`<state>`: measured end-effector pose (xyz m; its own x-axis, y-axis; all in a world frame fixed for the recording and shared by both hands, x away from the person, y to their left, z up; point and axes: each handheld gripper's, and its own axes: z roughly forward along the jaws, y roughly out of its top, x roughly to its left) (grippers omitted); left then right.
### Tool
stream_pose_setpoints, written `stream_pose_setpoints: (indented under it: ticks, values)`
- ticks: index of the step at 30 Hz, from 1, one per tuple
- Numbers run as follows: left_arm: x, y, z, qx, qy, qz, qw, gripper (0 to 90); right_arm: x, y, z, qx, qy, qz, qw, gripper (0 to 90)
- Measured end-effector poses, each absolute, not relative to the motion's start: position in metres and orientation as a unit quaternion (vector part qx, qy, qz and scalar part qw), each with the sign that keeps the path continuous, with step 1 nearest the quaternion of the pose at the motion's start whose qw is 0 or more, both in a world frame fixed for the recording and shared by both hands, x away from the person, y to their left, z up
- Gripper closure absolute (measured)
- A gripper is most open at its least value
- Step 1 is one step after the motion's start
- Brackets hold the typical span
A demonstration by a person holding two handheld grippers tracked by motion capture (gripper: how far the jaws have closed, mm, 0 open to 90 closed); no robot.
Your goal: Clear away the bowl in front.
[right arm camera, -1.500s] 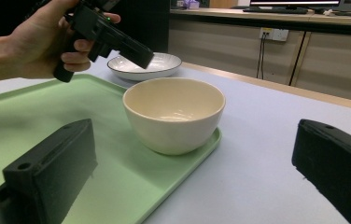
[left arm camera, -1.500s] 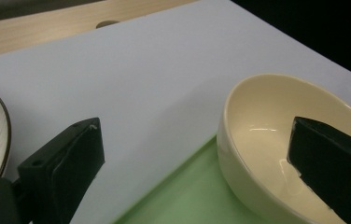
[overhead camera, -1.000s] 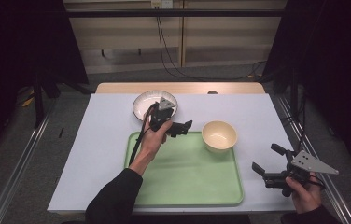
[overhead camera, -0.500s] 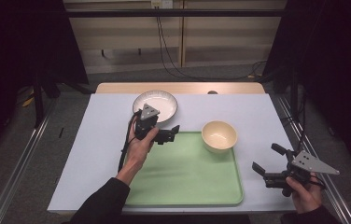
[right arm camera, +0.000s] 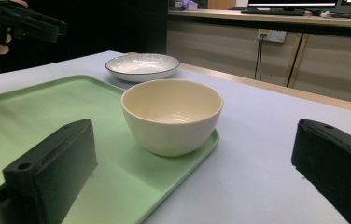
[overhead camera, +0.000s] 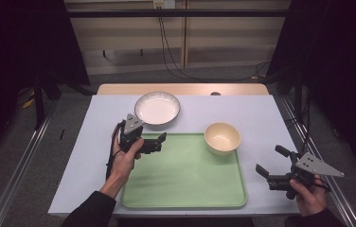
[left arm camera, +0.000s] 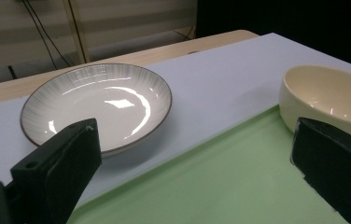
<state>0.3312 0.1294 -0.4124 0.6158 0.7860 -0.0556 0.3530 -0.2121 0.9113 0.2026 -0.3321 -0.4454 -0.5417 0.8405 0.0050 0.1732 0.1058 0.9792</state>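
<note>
1. The left gripper point(overhead camera: 163, 140) is held above the far left corner of the green tray point(overhead camera: 184, 189), its jaws spread wide and nothing between them.
2. The white plate point(overhead camera: 157, 108) is seen on the table just beyond that corner, near the far edge and clear of the tray; it is taken to be the thing this gripper is concerned with.
3. From the left gripper the plate lies ahead and slightly to the side: in the left gripper view its near rim point(left arm camera: 117, 148) is seen just past the left jaw, with the tray edge between.
4. The plate is round and shallow, so no long axis is offered; a grasp would have to be made at the rim, and the near rim is judged the likeliest place.
5. The cream bowl point(overhead camera: 222, 137) is seen at the tray's far right corner. In the right gripper view point(right arm camera: 172, 114) it appears to sit on the tray's lip, though how far it overhangs cannot be made out.
6. The right gripper point(overhead camera: 274, 166) is held low at the near right corner of the table, off the tray, jaws apart and empty.
7. The plate is far nearer the left hand point(overhead camera: 124, 161); the bowl is nearer the right.
</note>
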Motion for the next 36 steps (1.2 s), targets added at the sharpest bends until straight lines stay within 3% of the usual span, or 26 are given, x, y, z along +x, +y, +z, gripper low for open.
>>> stream_pose_setpoints:
  ticks: [16,36]
  values:
    - [0.283,0.179,-0.417,0.724,0.389,0.275,0.498,1.4,0.203,-0.331,-0.446,0.374,0.681,0.555,0.299,0.0]
    - [0.229,0.222,-0.434,0.704,0.412,0.281,0.505,1.4,0.204,-0.331,-0.447,0.379,0.685,0.545,0.300,0.0]
